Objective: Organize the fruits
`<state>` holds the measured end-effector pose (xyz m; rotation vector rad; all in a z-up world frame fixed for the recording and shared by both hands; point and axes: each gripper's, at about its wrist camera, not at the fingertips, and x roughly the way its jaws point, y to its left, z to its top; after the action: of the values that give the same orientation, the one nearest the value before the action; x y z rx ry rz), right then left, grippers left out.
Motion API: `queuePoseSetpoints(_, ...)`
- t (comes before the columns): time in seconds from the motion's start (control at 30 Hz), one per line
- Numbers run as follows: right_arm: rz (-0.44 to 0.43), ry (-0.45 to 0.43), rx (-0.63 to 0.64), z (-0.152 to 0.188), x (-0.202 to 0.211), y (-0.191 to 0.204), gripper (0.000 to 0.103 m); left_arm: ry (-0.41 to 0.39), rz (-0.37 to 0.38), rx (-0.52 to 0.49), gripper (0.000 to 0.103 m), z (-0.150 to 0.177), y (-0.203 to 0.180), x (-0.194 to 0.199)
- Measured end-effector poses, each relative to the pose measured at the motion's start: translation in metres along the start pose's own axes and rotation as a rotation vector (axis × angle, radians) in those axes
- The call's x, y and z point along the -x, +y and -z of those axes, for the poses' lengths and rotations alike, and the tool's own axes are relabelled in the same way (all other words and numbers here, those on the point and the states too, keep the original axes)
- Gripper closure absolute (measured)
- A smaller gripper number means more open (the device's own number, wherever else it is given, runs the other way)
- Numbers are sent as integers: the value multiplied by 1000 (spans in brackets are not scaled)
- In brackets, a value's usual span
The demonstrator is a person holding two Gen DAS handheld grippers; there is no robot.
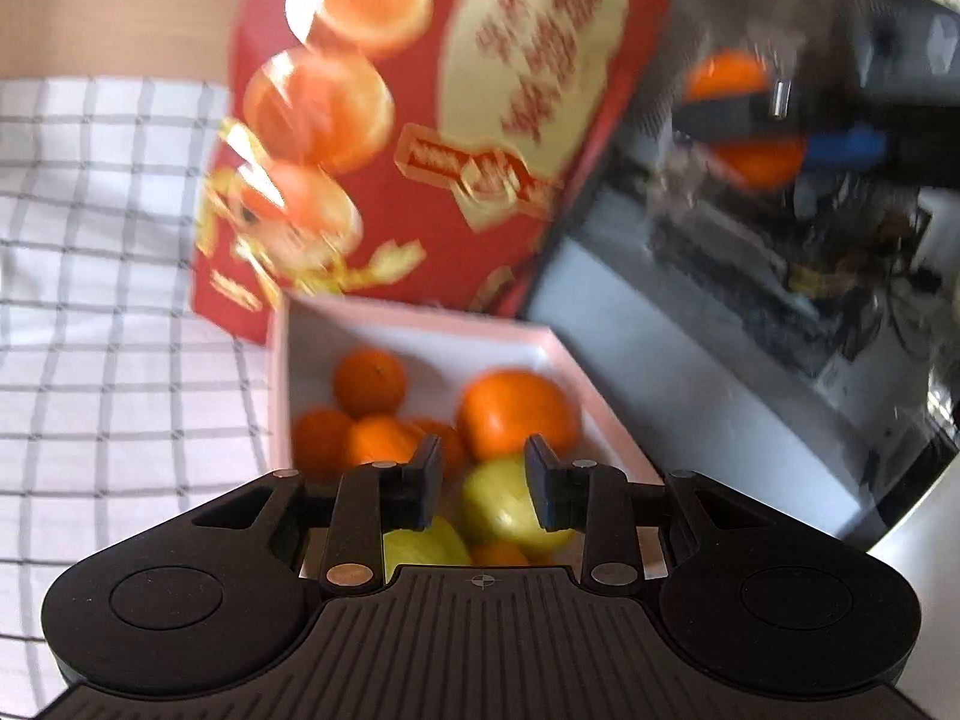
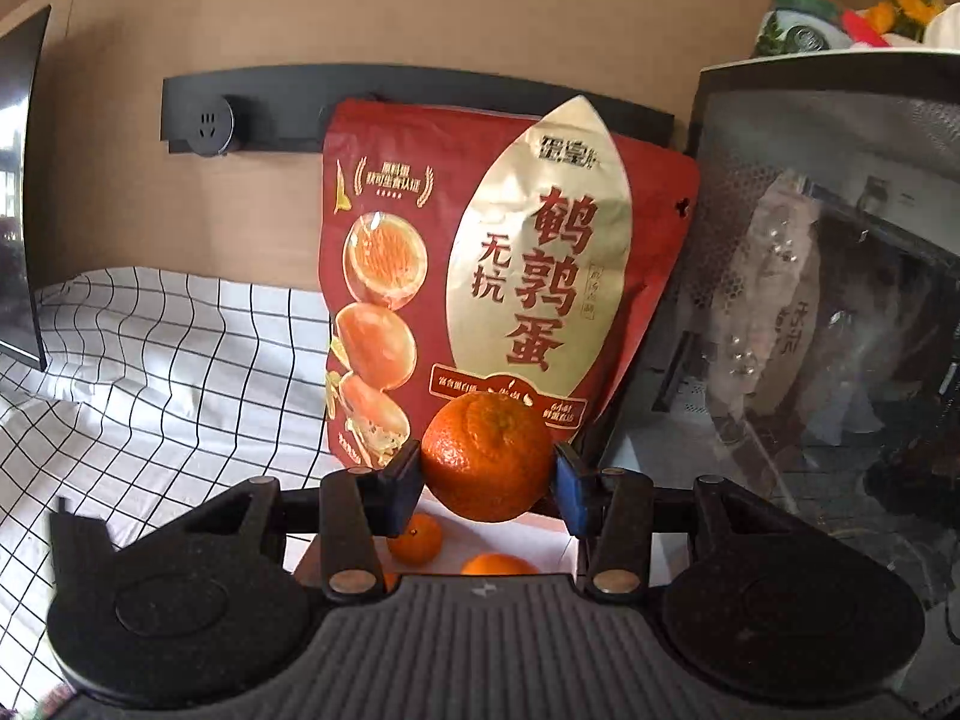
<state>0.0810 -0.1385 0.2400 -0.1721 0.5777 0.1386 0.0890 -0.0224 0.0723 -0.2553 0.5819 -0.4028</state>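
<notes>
Mandarin [image 2: 487, 457], light, soft-skinned, bruisable: we hold it across its middle in the right tongs [image 2: 487, 471], above the box [image 1: 420, 336]; left tongs [image 1: 483, 483] gape, holding nothing.

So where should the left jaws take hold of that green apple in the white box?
Grip the green apple across its widest middle, coming straight down from above. Its rounded top is exposed, but the oranges crowd its sides and the white box walls block a level approach. The left gripper hangs open above it.
</notes>
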Motion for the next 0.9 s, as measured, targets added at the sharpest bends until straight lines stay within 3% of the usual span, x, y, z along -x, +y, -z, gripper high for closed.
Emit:
queuePoseSetpoints(0.2,-36,45,-45,0,-19,0,58,-132,-116,37,69,-12,28,44)
queuePoseSetpoints(0.3,-36,61,-62,-1,-34,2,58,-141,-135,49,69,-13,37,52)
queuePoseSetpoints(0.43,-41,94,-101,1,-68,4,58,-116,-162,33,69,-7,47,51)
queuePoseSetpoints(0.6,-66,166,-144,19,-106,4,44,-57,-175,15,69,14,57,57)
queuePoseSetpoints(0.67,-68,164,-138,31,-103,5,44,-14,-188,-7,69,27,59,62)
queuePoseSetpoints(0.8,-37,96,-34,73,-69,15,29,45,-208,-58,69,62,57,78)
queuePoseSetpoints(0.9,-131,128,-42,117,-45,14,27,71,-249,-81,69,86,53,86)
